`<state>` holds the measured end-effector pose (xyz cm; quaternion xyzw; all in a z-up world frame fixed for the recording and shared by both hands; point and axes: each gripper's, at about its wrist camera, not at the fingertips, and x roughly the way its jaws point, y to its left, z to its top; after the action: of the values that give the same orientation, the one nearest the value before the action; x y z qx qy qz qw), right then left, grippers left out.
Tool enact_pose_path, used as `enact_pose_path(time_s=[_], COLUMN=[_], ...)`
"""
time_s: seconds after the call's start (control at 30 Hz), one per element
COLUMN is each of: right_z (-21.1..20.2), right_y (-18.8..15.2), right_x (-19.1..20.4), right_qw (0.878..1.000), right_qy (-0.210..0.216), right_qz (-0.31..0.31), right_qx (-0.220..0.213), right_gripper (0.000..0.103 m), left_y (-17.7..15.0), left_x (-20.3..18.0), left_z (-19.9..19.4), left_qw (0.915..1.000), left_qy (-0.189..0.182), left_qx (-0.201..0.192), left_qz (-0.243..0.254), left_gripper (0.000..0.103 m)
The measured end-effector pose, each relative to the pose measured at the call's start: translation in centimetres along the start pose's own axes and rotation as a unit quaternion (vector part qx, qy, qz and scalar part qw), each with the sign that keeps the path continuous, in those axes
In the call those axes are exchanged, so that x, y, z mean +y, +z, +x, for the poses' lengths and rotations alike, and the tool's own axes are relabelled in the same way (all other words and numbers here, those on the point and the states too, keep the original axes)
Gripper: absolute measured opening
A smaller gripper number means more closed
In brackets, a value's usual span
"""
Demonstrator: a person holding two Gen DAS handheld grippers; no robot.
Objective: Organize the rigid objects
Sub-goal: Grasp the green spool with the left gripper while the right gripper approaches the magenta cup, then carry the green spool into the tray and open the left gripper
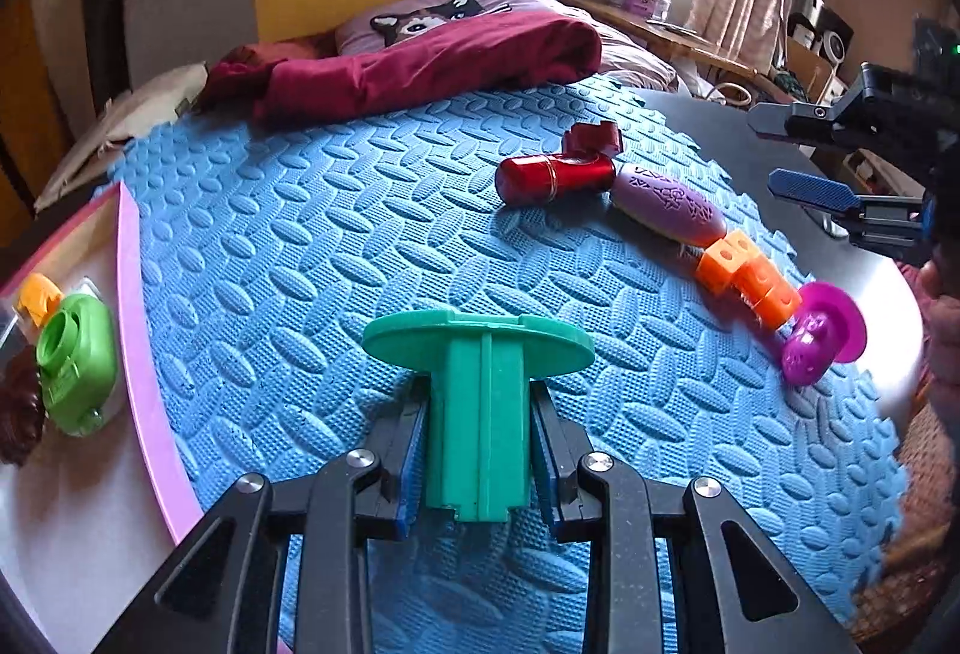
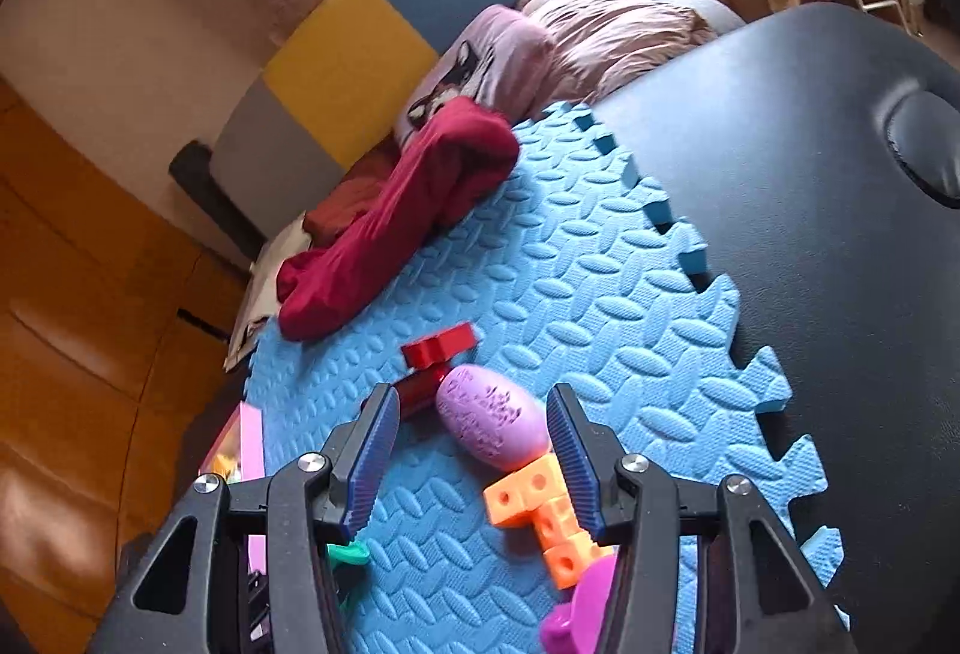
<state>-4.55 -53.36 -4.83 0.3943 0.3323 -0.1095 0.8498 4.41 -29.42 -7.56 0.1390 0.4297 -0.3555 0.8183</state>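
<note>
While my left gripper (image 1: 480, 444) is pinching the green spool (image 1: 478, 390), I am carrying it toward the pink tray (image 1: 144, 354). My right gripper (image 2: 474, 450) is hanging spread above the purple egg (image 2: 492, 423), which I judge wants grasping next.

In the right wrist view the magenta piece (image 2: 576, 618) is cut off by the bottom edge and partly hidden behind a finger (image 2: 576, 450) of the right hand-held gripper (image 2: 474, 450), and the red cylinder (image 2: 420, 387) shows only as a sliver between the other finger and the purple egg-shaped piece (image 2: 489, 417). A green scrap (image 2: 348, 555) peeks from under that finger, too little to identify. In the left wrist view the brown thing (image 1: 21, 414) in the pink-rimmed tray (image 1: 135, 294) at the bench's left edge is cropped and unclear.
</note>
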Motion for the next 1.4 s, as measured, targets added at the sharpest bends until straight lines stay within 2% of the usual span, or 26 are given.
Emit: enact_pose_path(time_s=[0.2,0.3,0.43,0.5,0.57,0.7,0.8,0.83,0.9,1.0,1.4], right_z=[-1.2,-2.0,-2.6,-2.6,-2.4,-0.9,1.0,1.8,1.5,1.0,1.0], right_y=[-1.0,-1.8,-3.4,-4.2,-5.0,-6.1,-6.8,-7.0,-7.0,-6.6,-6.8], right_x=[-0.6,-1.3,-1.3,-0.4,1.1,3.3,3.3,3.1,3.2,2.5,2.8], right_qw=[0.998,0.996,0.992,0.988,0.981,0.952,0.931,0.923,0.915,0.924,0.928], right_qy=[-0.06,-0.087,-0.11,-0.119,-0.13,-0.177,-0.204,-0.214,-0.234,-0.224,-0.219], right_qz=[-0.006,-0.008,-0.026,-0.06,-0.114,-0.222,-0.257,-0.264,-0.283,-0.265,-0.255], right_qx=[0.016,0.033,0.06,0.074,0.087,0.114,0.162,0.181,0.166,0.163,0.162], right_gripper=[0.052,0.063,0.065,0.065,0.065,0.065,0.064,0.061,0.042,0.042,0.041], left_y=[-0.2,-0.4,-0.5,-0.6,-0.6,-0.6,-0.6,-0.6,-0.6,-0.6,-1.4], left_x=[-0.1,-0.2,-0.1,-0.1,-0.1,0.0,0.0,-0.1,-0.1,-0.1,-0.6], left_z=[0.1,0.0,-0.1,-0.1,-0.1,-0.2,-0.2,-0.2,-0.2,-0.2,-1.0], left_qw=[0.9999,0.9997,0.9996,0.9996,0.9996,0.9996,0.9996,0.9996,0.9996,0.9996,0.9994], left_qy=[0.003,0.006,0.004,0.002,0.002,0.0,0.0,0.001,0.001,0.001,0.01], left_qx=[-0.015,-0.022,-0.026,-0.026,-0.027,-0.027,-0.028,-0.028,-0.028,-0.029,-0.028], left_qz=[0.007,0.01,0.008,0.006,0.005,0.003,0.003,0.004,0.003,0.003,0.018], left_gripper=[0.031,0.031,0.031,0.031,0.031,0.031,0.031,0.031,0.031,0.031,0.03])
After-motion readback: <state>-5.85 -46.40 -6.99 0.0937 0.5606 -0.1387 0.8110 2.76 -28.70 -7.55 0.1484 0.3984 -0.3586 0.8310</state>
